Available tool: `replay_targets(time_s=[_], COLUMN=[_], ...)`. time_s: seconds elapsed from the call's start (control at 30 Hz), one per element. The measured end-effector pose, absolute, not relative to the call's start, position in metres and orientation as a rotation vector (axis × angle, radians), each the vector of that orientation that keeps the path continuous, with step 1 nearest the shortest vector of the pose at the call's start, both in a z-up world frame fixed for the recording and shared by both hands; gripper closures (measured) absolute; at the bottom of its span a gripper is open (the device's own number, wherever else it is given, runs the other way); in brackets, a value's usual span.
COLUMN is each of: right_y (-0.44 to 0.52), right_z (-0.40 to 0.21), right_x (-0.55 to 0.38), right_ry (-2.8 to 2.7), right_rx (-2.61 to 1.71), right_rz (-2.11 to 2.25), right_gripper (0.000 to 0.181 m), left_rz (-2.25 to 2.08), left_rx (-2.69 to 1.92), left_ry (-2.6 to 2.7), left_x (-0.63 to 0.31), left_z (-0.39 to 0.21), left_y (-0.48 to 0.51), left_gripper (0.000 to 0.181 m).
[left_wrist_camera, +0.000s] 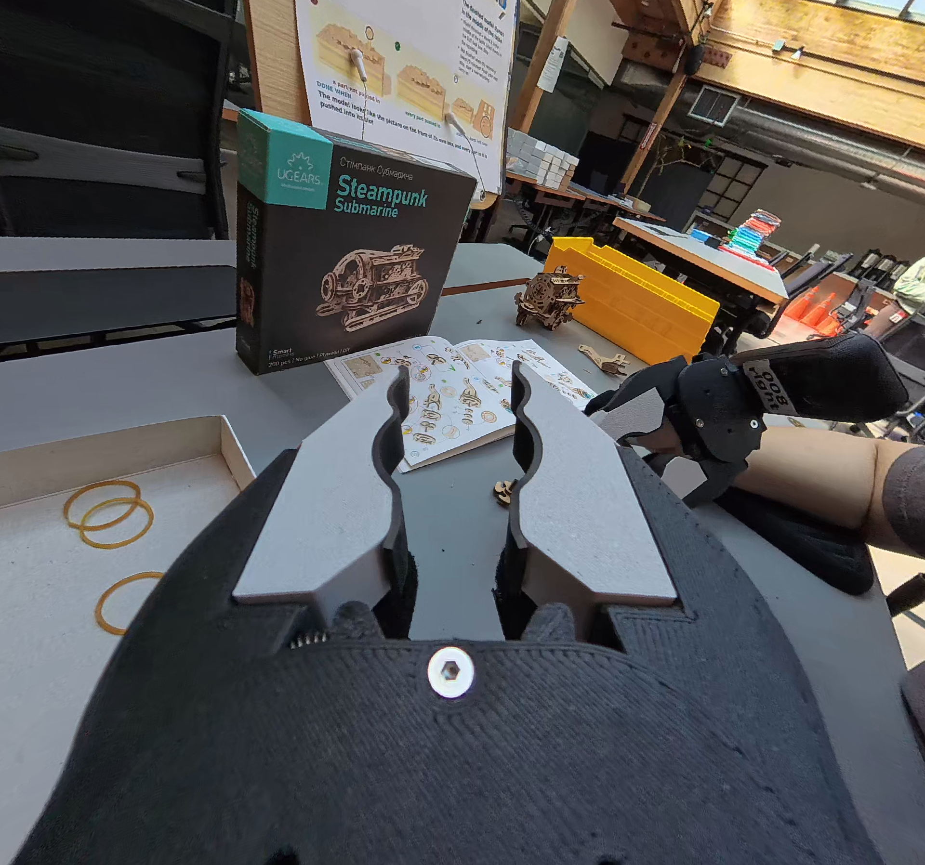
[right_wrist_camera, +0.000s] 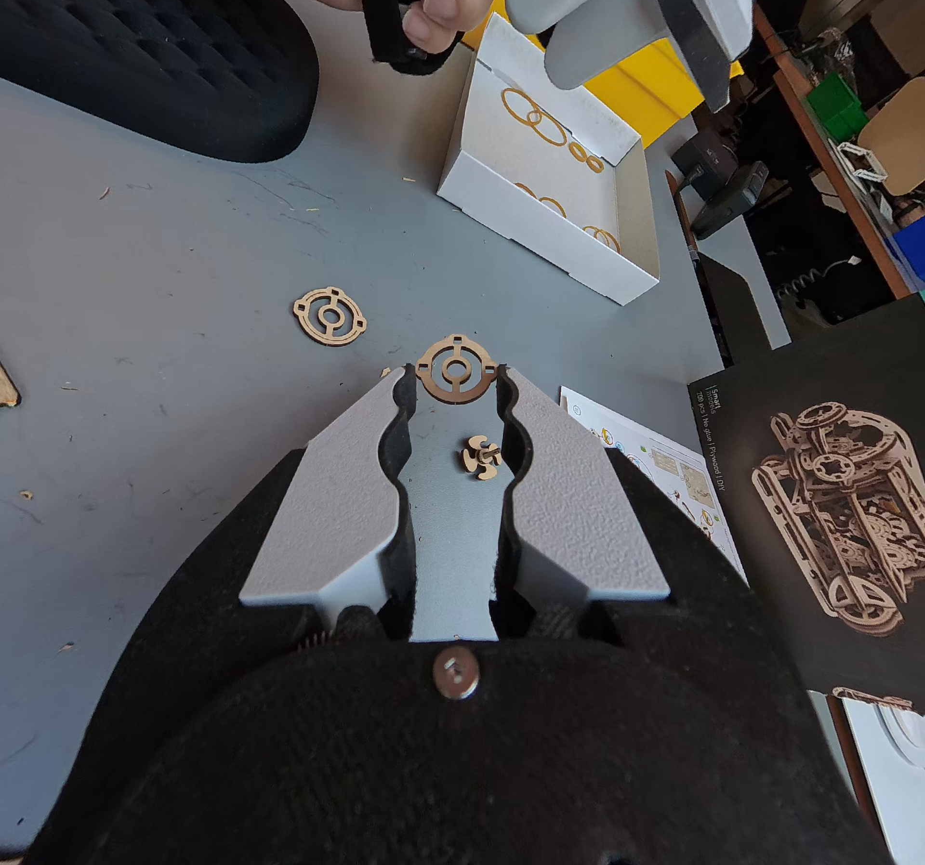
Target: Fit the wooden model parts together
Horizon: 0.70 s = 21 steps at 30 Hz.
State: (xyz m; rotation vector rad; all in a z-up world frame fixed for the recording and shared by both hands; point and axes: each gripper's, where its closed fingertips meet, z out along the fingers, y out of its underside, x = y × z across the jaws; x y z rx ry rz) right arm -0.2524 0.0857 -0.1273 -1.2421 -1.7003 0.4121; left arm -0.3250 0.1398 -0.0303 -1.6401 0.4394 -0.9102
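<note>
Grey table point(right_wrist_camera: 175, 240): carries everything I list here.

Dark model-kit box point(left_wrist_camera: 350, 250): upright at the far side in my left wrist view, beside the open instruction booklet point(left_wrist_camera: 460, 400).

Yellow bin point(left_wrist_camera: 635, 300): far right, with a part-built wooden model point(left_wrist_camera: 548, 300) just in front of it.

White cardboard tray point(right_wrist_camera: 545, 235): shallow, far right in my right wrist view, holding several tan rubber bands point(right_wrist_camera: 533, 115).

Left gripper point(left_wrist_camera: 456, 378): my claw is spread wide, nothing between its tips, held above the booklet.

Right gripper point(right_wrist_camera: 455, 374): my fingertips pinch a round wooden ring part point(right_wrist_camera: 455, 369) by its two sides, held flat-face to the camera over the table. Whether it touches the table I cannot tell.

Second wooden ring part point(right_wrist_camera: 329, 315): same pattern, lying flat on the table, to the left of the pinched one and apart from it.

Small wooden propeller piece point(right_wrist_camera: 480, 456): on a short peg, lying on the table between my right claw's fingers, nearer than the pinched ring.
</note>
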Motion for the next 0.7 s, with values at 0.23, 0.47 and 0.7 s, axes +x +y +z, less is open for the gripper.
replay_targets(time_s=[0.23, 0.47, 0.7], right_y=[0.085, 0.084, 0.088], right_z=[-0.128, -0.130, -0.131], right_x=[-0.252, -0.254, -0.254], right_ry=[-1.712, -1.709, -1.697], right_rx=[-1.241, -1.241, -1.244], right_rz=[0.409, 0.426, 0.411], right_gripper=[0.150, 0.150, 0.150], left_rz=[-0.831, -0.815, -0.809], left_rx=[-1.702, -1.731, -1.748], left_ry=[0.452, 0.463, 0.474], left_x=[-0.325, -0.321, -0.319], left_z=[-0.045, -0.049, -0.053], left_y=[0.147, 0.146, 0.145], left_gripper=[0.121, 0.115, 0.117])
